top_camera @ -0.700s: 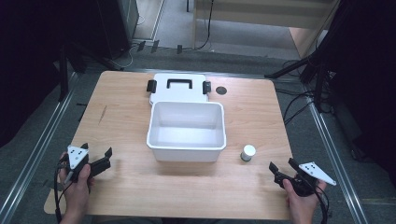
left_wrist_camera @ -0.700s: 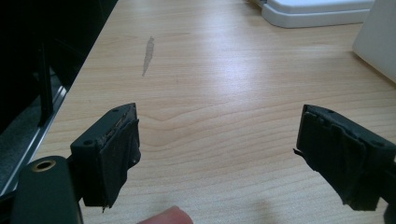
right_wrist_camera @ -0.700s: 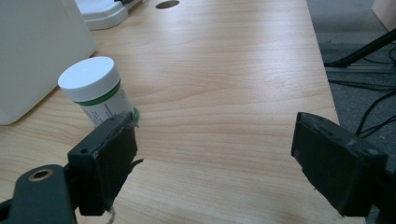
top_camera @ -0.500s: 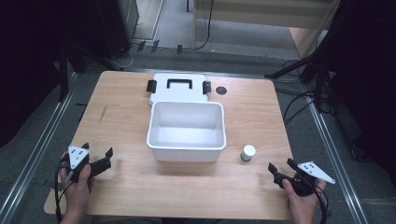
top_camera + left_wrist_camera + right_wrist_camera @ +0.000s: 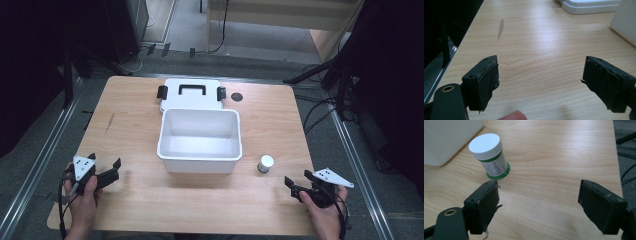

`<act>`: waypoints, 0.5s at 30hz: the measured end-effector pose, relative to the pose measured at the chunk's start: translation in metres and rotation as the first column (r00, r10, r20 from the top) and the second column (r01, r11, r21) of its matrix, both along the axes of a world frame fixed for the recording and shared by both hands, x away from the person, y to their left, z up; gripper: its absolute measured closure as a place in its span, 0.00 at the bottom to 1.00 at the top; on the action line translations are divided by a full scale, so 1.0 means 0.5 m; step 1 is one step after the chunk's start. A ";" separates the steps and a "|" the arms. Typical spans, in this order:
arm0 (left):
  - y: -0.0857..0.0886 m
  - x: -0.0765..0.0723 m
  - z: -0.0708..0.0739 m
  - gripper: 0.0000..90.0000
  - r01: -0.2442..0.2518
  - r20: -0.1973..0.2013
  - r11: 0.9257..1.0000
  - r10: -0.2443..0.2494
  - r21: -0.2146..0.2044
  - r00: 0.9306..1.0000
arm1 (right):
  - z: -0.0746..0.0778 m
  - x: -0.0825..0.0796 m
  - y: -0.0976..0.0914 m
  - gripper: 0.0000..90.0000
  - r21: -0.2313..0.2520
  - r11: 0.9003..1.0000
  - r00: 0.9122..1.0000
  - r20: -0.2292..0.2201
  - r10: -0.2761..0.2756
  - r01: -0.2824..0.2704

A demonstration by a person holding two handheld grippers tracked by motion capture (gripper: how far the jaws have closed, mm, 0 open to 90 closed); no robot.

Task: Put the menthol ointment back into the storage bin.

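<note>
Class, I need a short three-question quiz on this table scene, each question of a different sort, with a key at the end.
1. True or false: the bin holds the jar.
2. Which gripper is nearer the jar: A) left gripper B) right gripper?
3. Fill in: the lid lies on the table just ____ the bin, as the high view shows it.

Key: 1. False; the jar stands upright on the table, right of the bin, which looks empty. 2. B. 3. behind.

The right claw (image 5: 294, 186) has edged slightly toward the jar (image 5: 266, 163).
</note>
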State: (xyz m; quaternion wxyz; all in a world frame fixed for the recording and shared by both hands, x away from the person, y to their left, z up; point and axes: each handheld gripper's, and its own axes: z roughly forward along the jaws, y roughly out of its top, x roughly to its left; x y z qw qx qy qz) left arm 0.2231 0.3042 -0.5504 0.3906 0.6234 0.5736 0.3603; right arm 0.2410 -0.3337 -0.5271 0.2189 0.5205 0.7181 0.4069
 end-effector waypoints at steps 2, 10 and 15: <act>0.001 0.000 0.000 0.16 0.001 0.000 1.000 -0.001 -0.002 1.000 | 0.010 0.006 0.000 0.20 0.000 1.000 1.000 -0.020 0.009 -0.009; 0.001 0.000 0.000 0.16 0.001 0.001 1.000 -0.001 -0.003 1.000 | 0.035 0.022 0.018 0.21 -0.114 0.992 0.991 -0.130 0.036 -0.051; 0.001 0.000 0.000 0.16 0.001 -0.001 1.000 -0.001 -0.006 1.000 | 0.044 0.037 0.039 0.20 -0.204 0.973 0.968 -0.243 0.060 -0.112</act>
